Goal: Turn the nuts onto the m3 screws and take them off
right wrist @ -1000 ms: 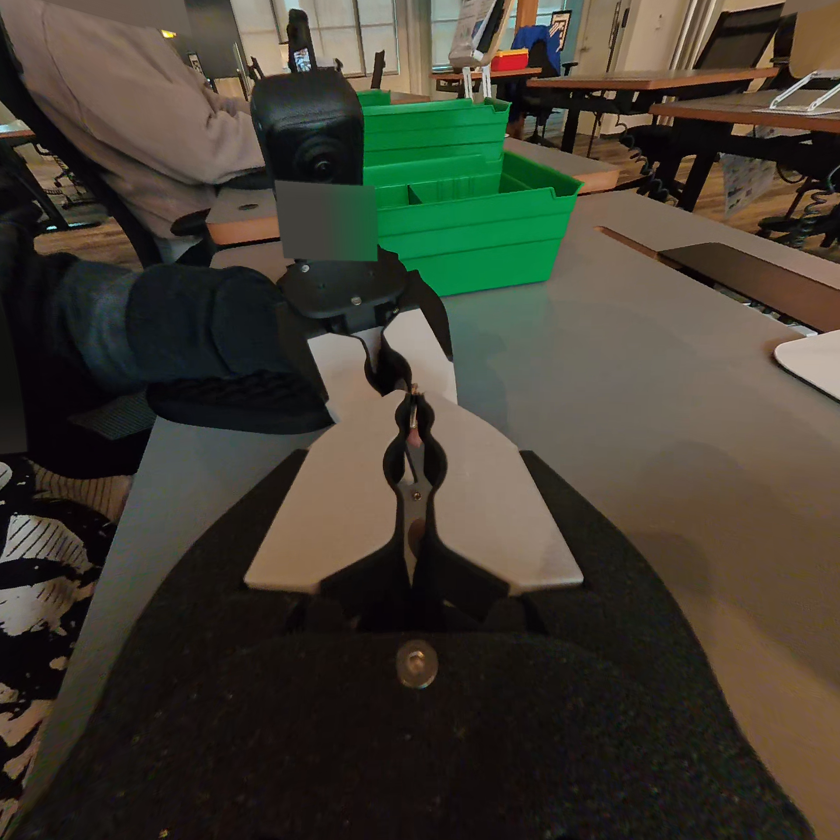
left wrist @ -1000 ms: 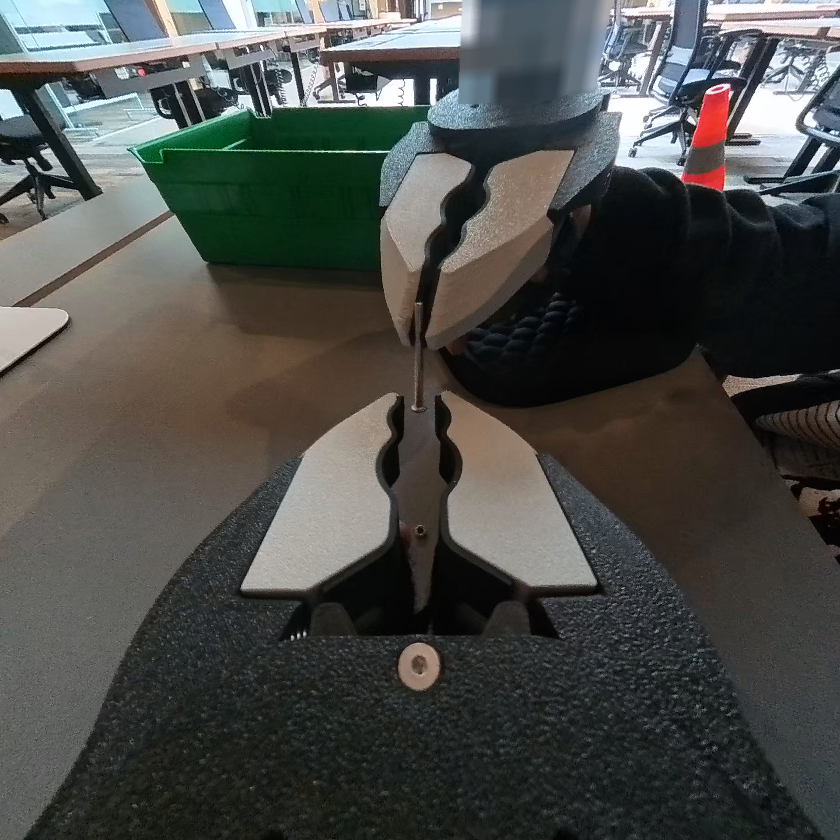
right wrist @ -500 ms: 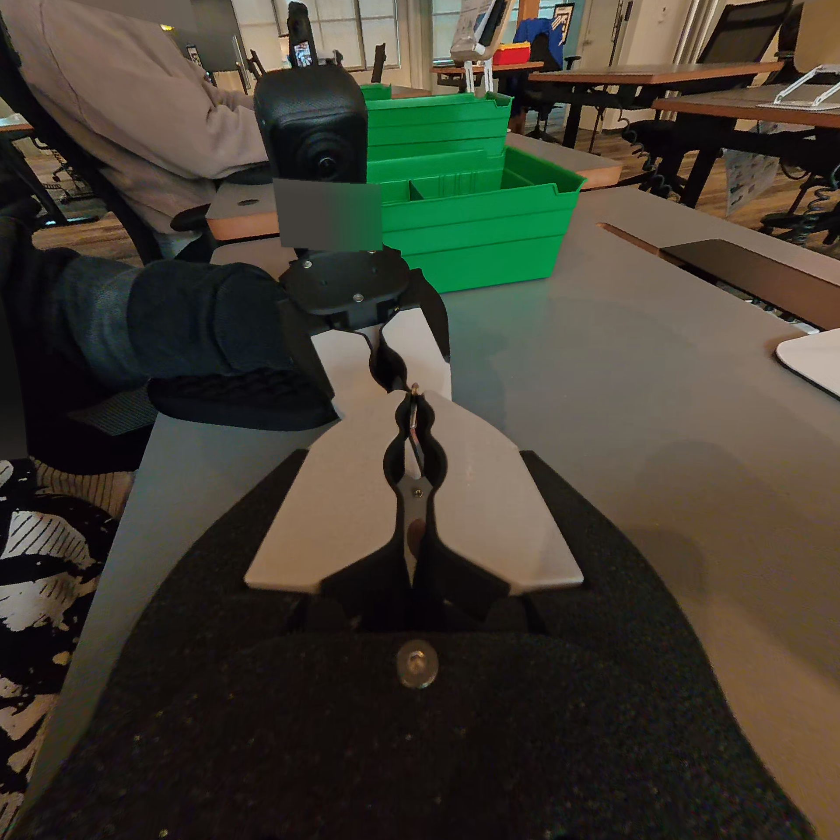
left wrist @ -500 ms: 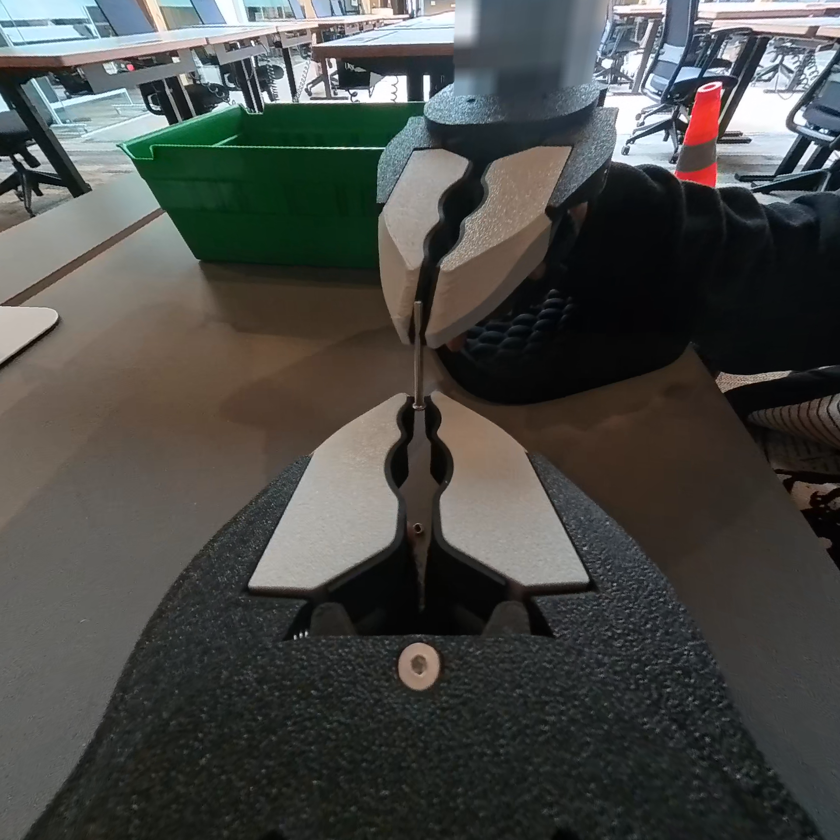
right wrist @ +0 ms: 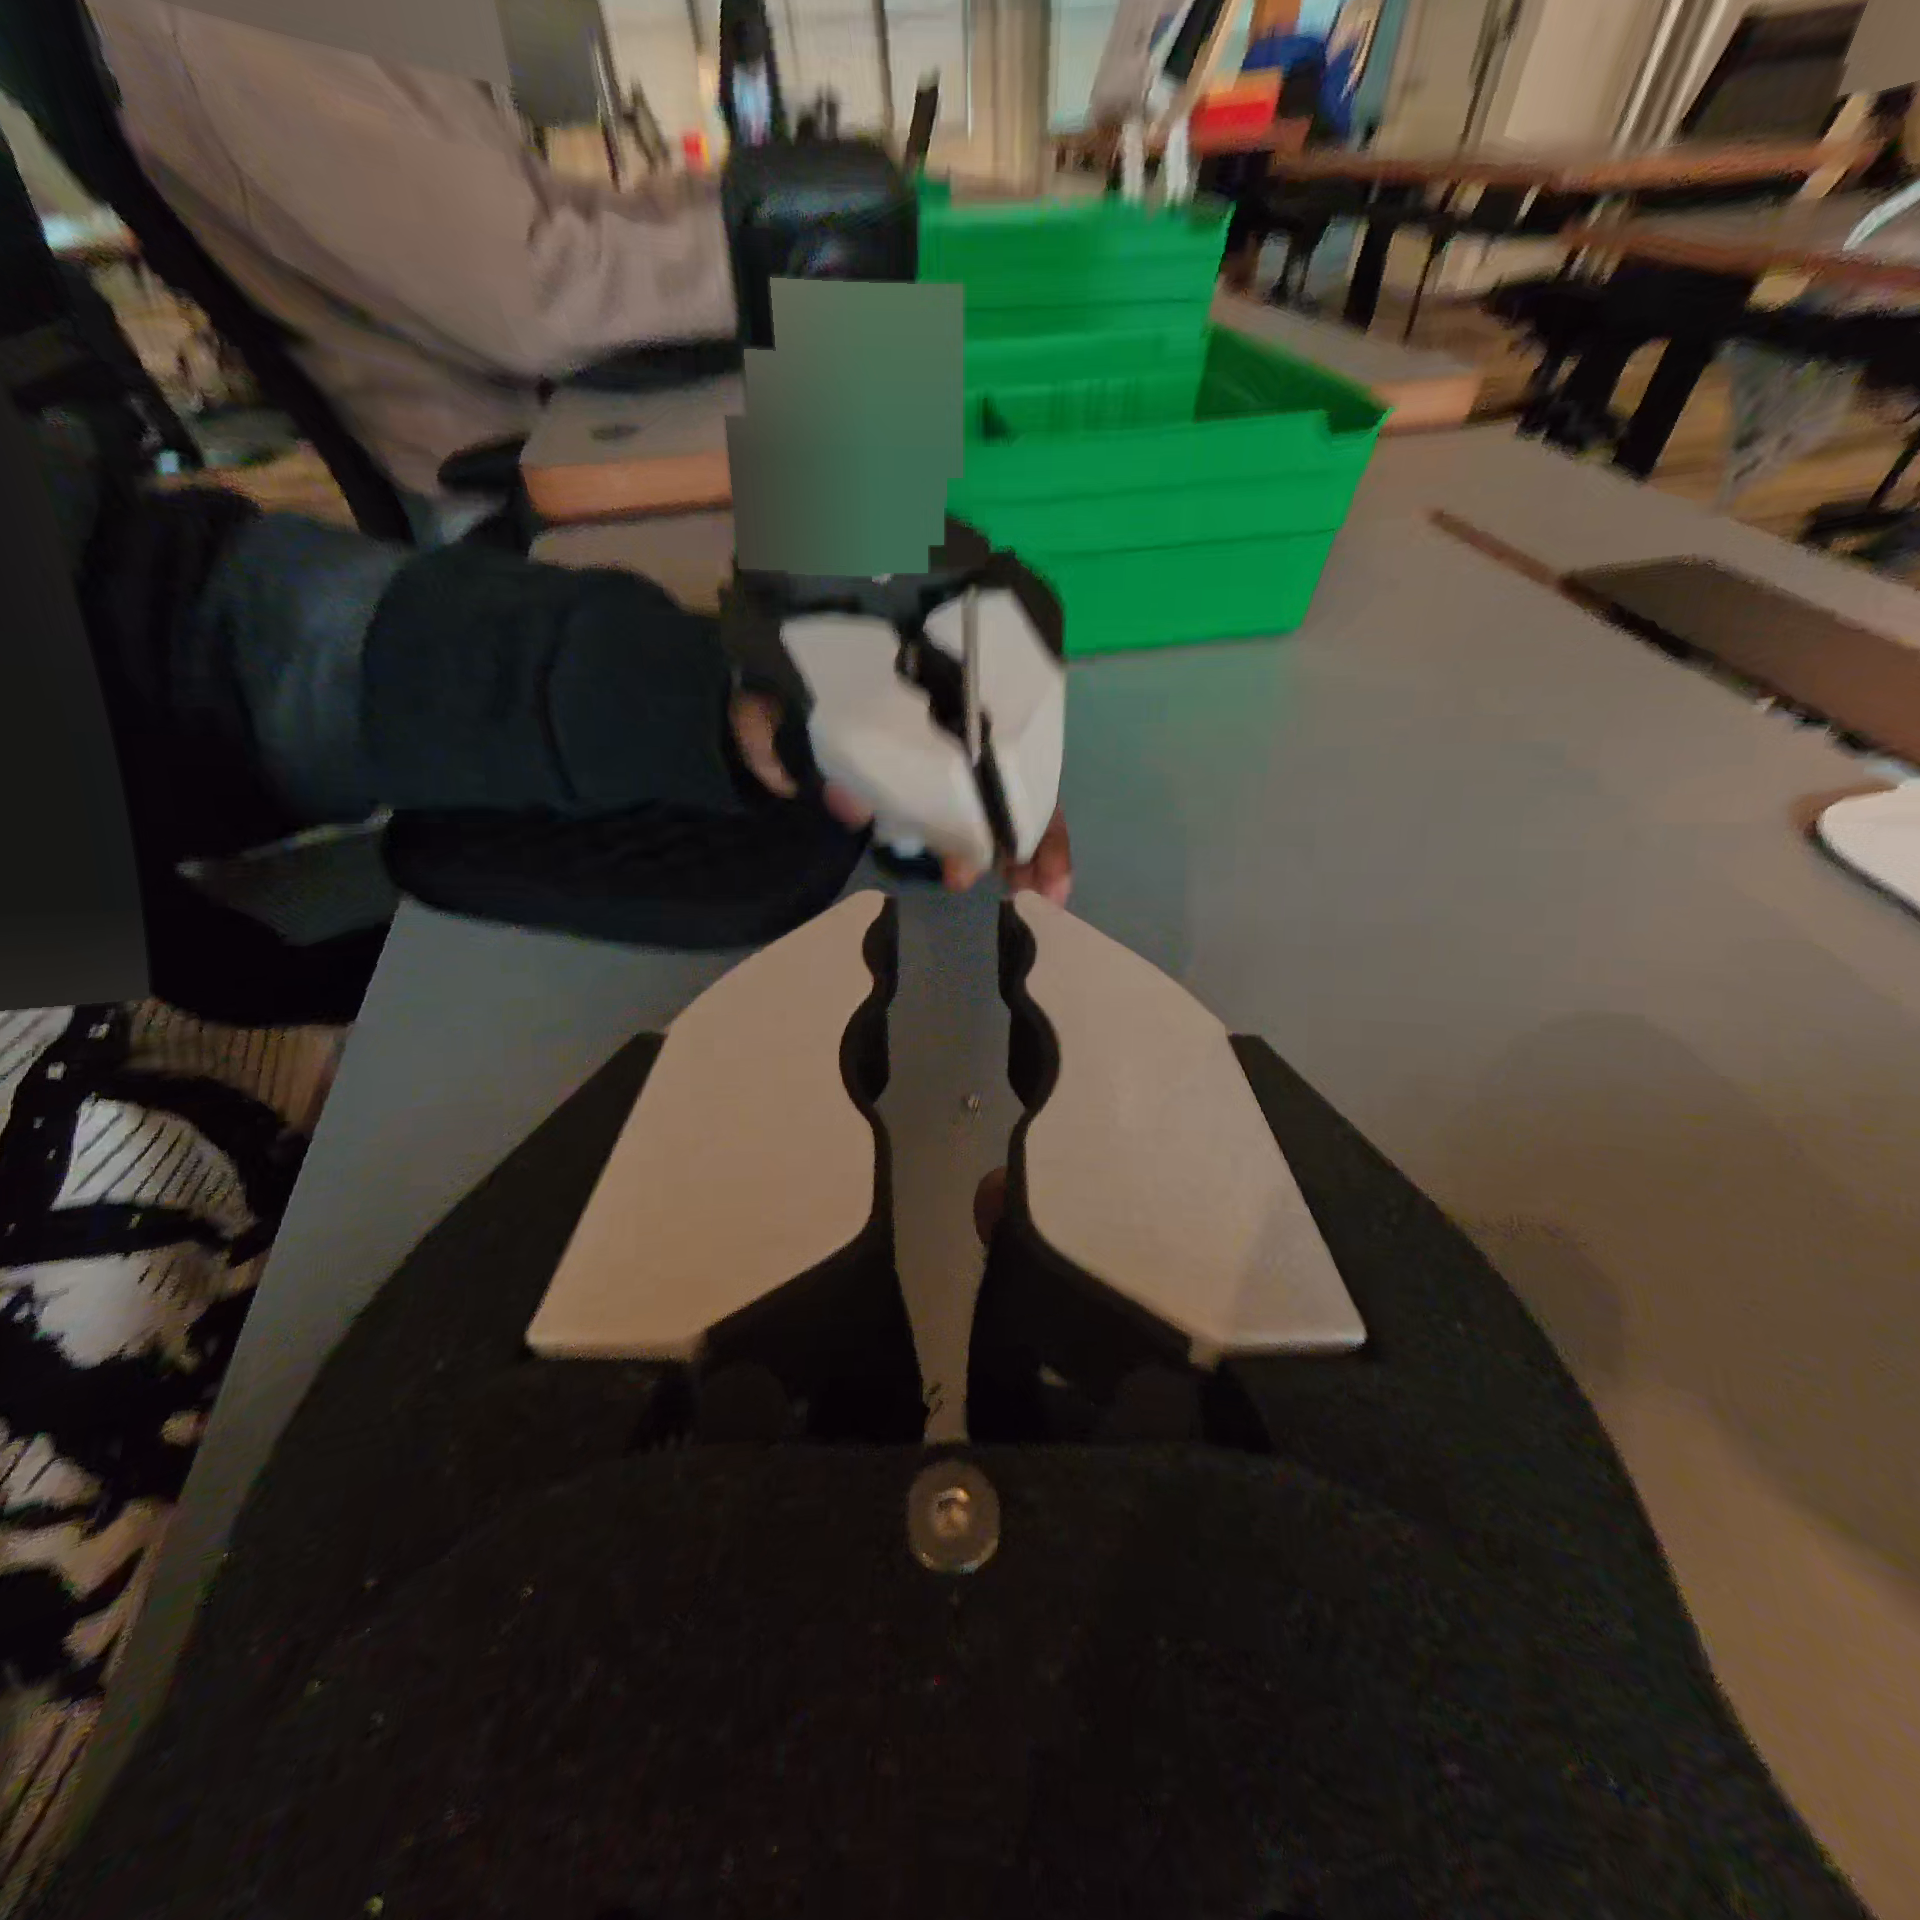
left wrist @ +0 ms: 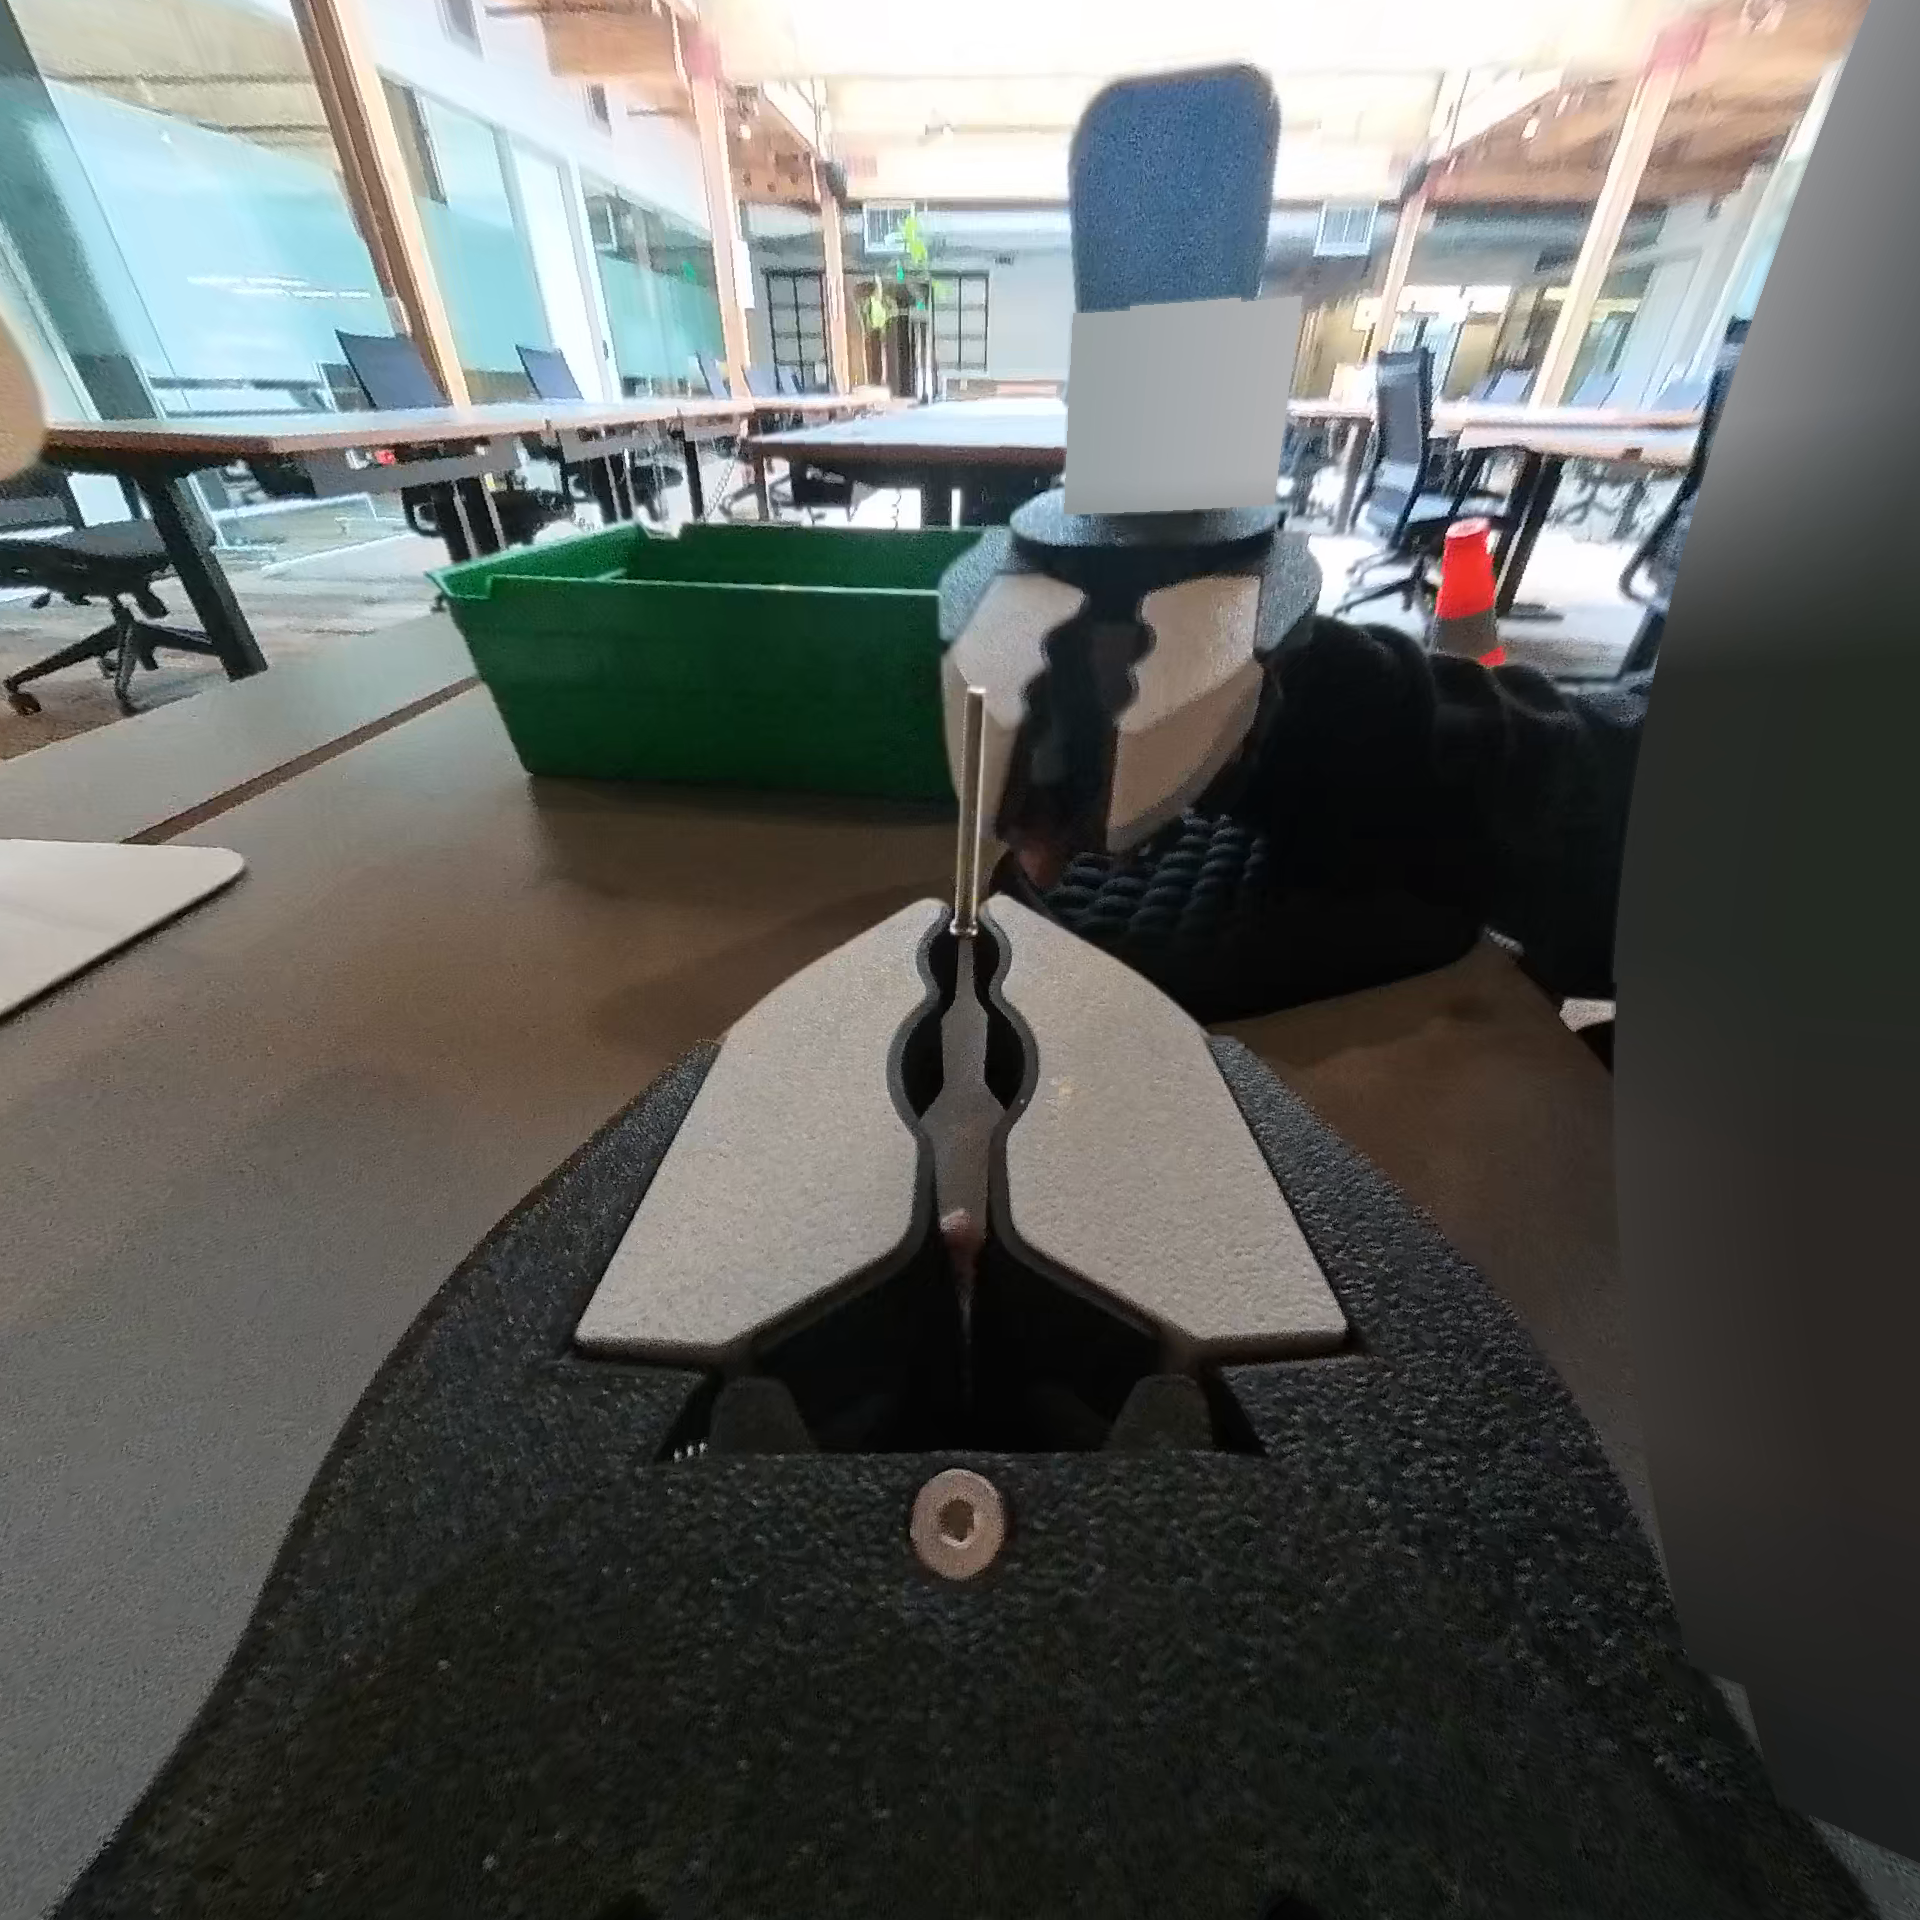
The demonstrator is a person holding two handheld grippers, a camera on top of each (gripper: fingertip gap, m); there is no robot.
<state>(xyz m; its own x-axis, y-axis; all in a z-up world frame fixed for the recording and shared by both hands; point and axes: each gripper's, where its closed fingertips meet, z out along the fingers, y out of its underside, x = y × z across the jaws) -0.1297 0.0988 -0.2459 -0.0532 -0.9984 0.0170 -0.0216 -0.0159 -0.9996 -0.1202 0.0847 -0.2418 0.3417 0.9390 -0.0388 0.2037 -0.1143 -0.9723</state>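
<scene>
In the left wrist view my left gripper (left wrist: 966, 920) is shut on the head end of a thin metal screw (left wrist: 970, 810). The screw sticks straight out past the fingertips. My right gripper (left wrist: 1060, 831) is just behind and to the right of the screw's far end, open and not touching it. In the right wrist view my right gripper (right wrist: 948, 909) is open with only grey table between its fingers. The left gripper (right wrist: 1000, 852) faces it, holding the screw (right wrist: 971, 665). I cannot make out a nut.
A green bin (left wrist: 717, 665) stands on the grey table (left wrist: 416, 987) behind the grippers; it also shows in the right wrist view (right wrist: 1153, 520). A white flat object (left wrist: 94, 914) lies at the table's edge. Gloved hands (right wrist: 540, 686) hold the grippers. An orange cone (left wrist: 1465, 603) stands on the floor. My left and right fingertips are right by each other.
My left gripper closed on the screw's head end. My right gripper, which was shut on the screw's far end, opened, let go and drew away. The left gripper now carries the screw alone.
</scene>
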